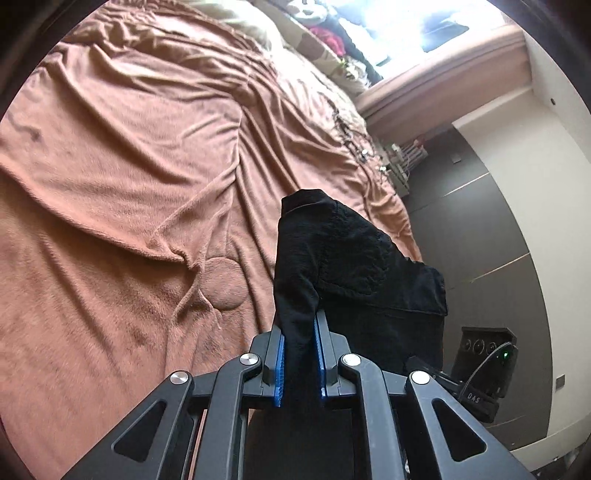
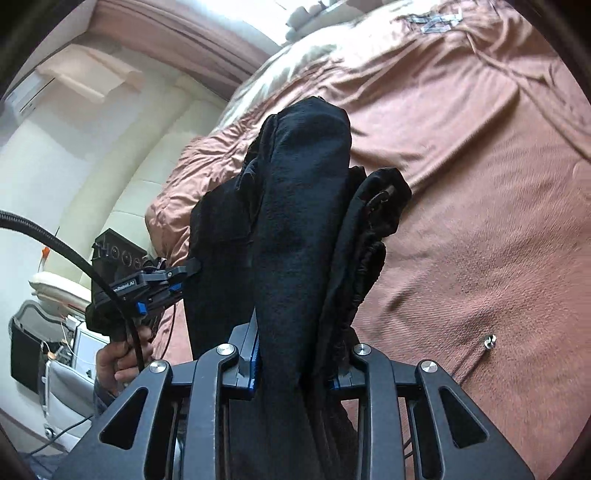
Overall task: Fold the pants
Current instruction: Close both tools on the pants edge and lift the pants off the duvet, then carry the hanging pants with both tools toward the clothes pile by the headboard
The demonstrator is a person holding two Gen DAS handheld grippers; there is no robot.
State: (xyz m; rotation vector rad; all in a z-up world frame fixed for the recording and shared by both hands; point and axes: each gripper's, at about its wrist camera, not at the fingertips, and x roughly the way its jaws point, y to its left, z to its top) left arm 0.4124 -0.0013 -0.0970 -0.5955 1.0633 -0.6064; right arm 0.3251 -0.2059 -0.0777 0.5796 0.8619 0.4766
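Black pants (image 1: 351,258) hang bunched above a bed with a rumpled salmon-brown blanket (image 1: 129,166). My left gripper (image 1: 299,354) is shut on a fold of the black cloth, which stands pinched between its blue pads (image 1: 279,365). In the right wrist view my right gripper (image 2: 291,365) is shut on a thicker bundle of the same pants (image 2: 303,221), with a gathered waistband edge drooping at its right. The left gripper (image 2: 177,275) shows there too, gripping the pants' left side, with a hand (image 2: 118,365) on its handle. Both ends are lifted off the blanket (image 2: 480,184).
The bed's edge runs down the right side in the left wrist view, with grey floor (image 1: 480,240) and a white wall beyond. A small metal ring (image 2: 489,341) lies on the blanket. Pillows (image 1: 255,26) and clutter sit at the bed's far end. A black cable (image 2: 74,258) loops at left.
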